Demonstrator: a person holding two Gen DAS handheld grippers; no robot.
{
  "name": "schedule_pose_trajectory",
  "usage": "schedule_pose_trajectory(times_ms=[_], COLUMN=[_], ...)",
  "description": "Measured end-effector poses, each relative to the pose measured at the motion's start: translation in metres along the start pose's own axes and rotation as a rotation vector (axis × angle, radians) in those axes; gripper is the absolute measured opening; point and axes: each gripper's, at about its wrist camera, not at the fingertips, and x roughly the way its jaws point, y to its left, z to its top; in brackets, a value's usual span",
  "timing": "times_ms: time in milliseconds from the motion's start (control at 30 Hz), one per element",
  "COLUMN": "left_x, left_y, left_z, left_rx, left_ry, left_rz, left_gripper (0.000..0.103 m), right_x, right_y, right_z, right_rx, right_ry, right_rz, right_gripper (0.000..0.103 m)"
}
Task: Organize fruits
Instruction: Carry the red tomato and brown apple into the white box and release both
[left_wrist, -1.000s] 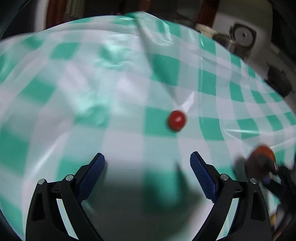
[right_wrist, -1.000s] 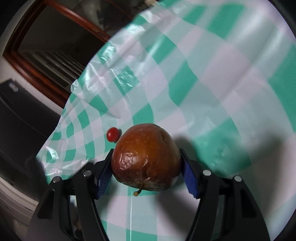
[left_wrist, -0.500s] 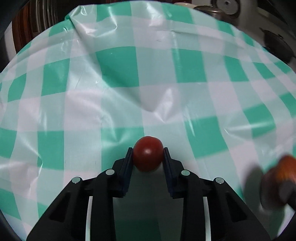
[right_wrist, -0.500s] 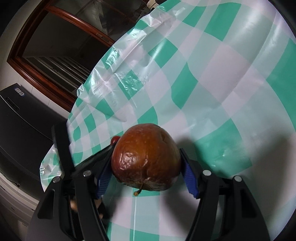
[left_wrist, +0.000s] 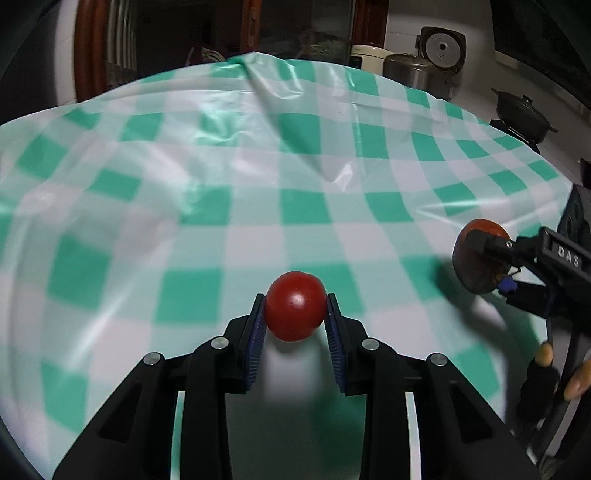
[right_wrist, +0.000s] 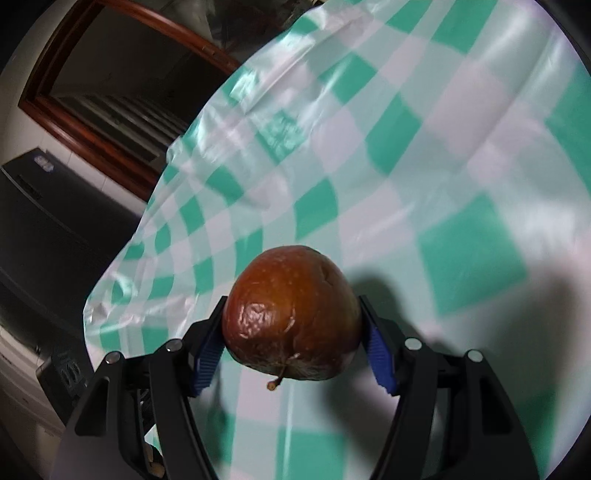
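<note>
Since a second earlier, the left gripper (left_wrist: 295, 314) had closed in from a wide spread onto the small red tomato (left_wrist: 295, 305) that had been lying loose on the cloth, and now carried it clear of the surface with more of the room showing behind. Largest of all was the tablecloth (left_wrist: 184, 192), a glossy plastic sheet in green and white checks, creased and puckered along a ridge near its far edge and catching pale streaks of light. Beyond it on the counter stood a round metal pot (left_wrist: 410, 75) and a dark lidded pot (left_wrist: 522, 114). The right gripper (right_wrist: 291, 332) was clamped at a middling width on a brown pear (right_wrist: 291, 314), a broad, rounded fruit with wrinkled, speckled skin and a short woody stem pointing down toward the camera; its ribbed blue pads (right_wrist: 378, 352) pressed on either flank and it hung above the cloth, throwing a soft shadow. From the left camera that same pear (left_wrist: 478, 258) showed at the right edge, near a person's fingertips (left_wrist: 576, 384). Smallest was the tomato, smooth, shiny and nearly spherical, pinched between the left gripper's narrow-set blue ribbed pads (left_wrist: 258, 332).
</note>
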Motion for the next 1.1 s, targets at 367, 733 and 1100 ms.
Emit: schedule_pose_trajectory(times_ms=[367, 733, 1100], left_x=[-0.086, -0.144, -0.210], left_y=[0.048, 0.096, 0.153], left_z=[-0.076, -0.140, -0.202], left_rx=[0.003, -0.074, -0.180], left_ry=[-0.045, -0.035, -0.025], left_rz=[0.127, 0.243, 0.369], left_gripper=[0.030, 0.030, 0.030], right_x=[-0.007, 0.000, 0.001], right_y=[0.070, 0.146, 0.227], right_z=[-0.092, -0.180, -0.272], right_rx=[-0.077, -0.318, -0.633], right_ry=[0.132, 0.276, 0.413], right_rz=[0.154, 0.183, 0.268], right_gripper=[0.067, 0.067, 0.067])
